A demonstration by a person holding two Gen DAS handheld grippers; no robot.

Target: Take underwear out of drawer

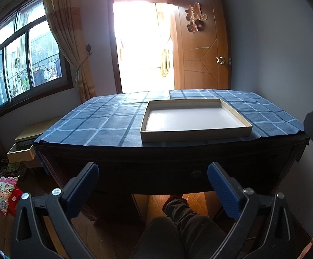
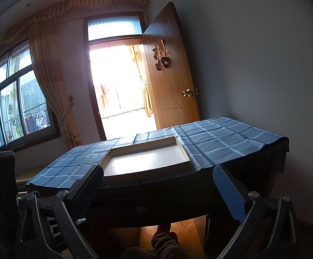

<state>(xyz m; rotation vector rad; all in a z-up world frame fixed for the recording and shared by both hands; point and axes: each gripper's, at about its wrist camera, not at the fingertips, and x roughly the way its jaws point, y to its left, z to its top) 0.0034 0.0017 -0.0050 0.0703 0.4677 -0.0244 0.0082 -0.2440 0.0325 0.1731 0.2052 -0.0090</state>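
Both the left gripper [image 1: 153, 185] and right gripper [image 2: 158, 187] hang wide open, empty — the dark drawer knob [image 2: 141, 209] is small, so a pinch could easily slip off.

My left gripper [image 1: 153, 191]: black plastic frame, triangular cut-outs in each arm, silver screw heads at the joints. Blue ribbed pads [image 1: 223, 191] line the inner faces of both fingers. My right gripper [image 2: 158, 191]: same black frame, same screws; ribbed pad [image 2: 229, 194] reads blue at 3 o'clock, dark at 9. My trouser leg [image 1: 184, 220] at 6 o'clock: dark, creased fabric, ending in a dark shoe [image 1: 173, 199].
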